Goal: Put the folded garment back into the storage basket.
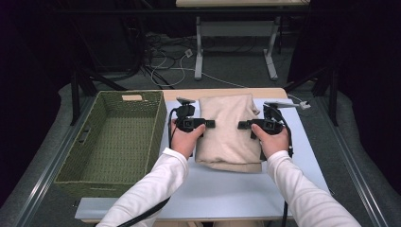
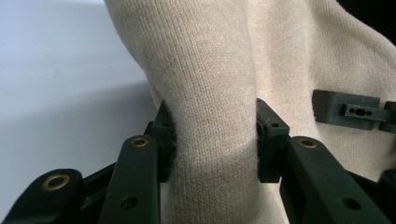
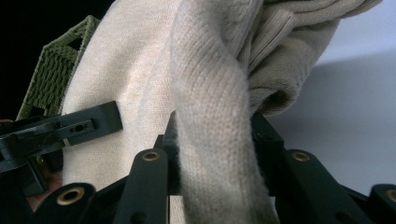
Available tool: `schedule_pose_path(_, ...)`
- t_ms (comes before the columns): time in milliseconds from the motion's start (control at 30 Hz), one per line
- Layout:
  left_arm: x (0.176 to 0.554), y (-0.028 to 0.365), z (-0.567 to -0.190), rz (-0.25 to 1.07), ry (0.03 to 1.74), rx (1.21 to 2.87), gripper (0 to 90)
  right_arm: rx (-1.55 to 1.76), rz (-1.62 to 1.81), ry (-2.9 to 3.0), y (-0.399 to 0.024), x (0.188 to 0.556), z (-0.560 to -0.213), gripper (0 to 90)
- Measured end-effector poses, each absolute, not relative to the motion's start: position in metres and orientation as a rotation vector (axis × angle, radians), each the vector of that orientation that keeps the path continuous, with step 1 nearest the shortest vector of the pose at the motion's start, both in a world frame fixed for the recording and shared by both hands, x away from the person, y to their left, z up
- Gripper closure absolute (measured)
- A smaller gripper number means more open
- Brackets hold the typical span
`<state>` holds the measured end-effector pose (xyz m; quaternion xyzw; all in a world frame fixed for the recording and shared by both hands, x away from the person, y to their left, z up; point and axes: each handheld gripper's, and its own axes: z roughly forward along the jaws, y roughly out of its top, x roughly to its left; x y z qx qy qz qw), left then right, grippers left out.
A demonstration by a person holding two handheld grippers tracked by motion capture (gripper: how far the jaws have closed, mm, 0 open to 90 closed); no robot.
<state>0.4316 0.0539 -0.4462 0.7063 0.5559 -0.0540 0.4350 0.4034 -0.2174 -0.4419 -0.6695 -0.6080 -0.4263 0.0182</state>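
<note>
A folded beige knit sweater [image 1: 229, 132] is lifted off the pale table [image 1: 208, 194], held from both sides. My left gripper [image 1: 208, 124] pinches its left edge; in the left gripper view a thick roll of the sweater [image 2: 212, 126] sits squeezed between the two black pads [image 2: 268, 140]. My right gripper [image 1: 243, 125] is shut on the right edge, where a bunched fold of the sweater [image 3: 212, 135] is clamped between its jaws. The right gripper [image 2: 355, 112] appears behind the cloth in the left gripper view, and the left gripper [image 3: 70, 128] in the right gripper view.
A green woven basket [image 1: 85, 156] stands open on the left part of the table, close to the left hand. Bare table lies in front of the sweater. Beyond the far edge are floor cables and another table's legs [image 1: 198, 47].
</note>
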Motion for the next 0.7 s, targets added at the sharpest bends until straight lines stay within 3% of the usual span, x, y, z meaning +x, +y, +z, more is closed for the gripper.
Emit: schedule_pose_path(700, 0.449, 0.1, -0.422, -0.141, 1.415, 1.736, 61.4, -2.041, -1.332, -1.943, -0.169, 0.426, -0.415, 65.3)
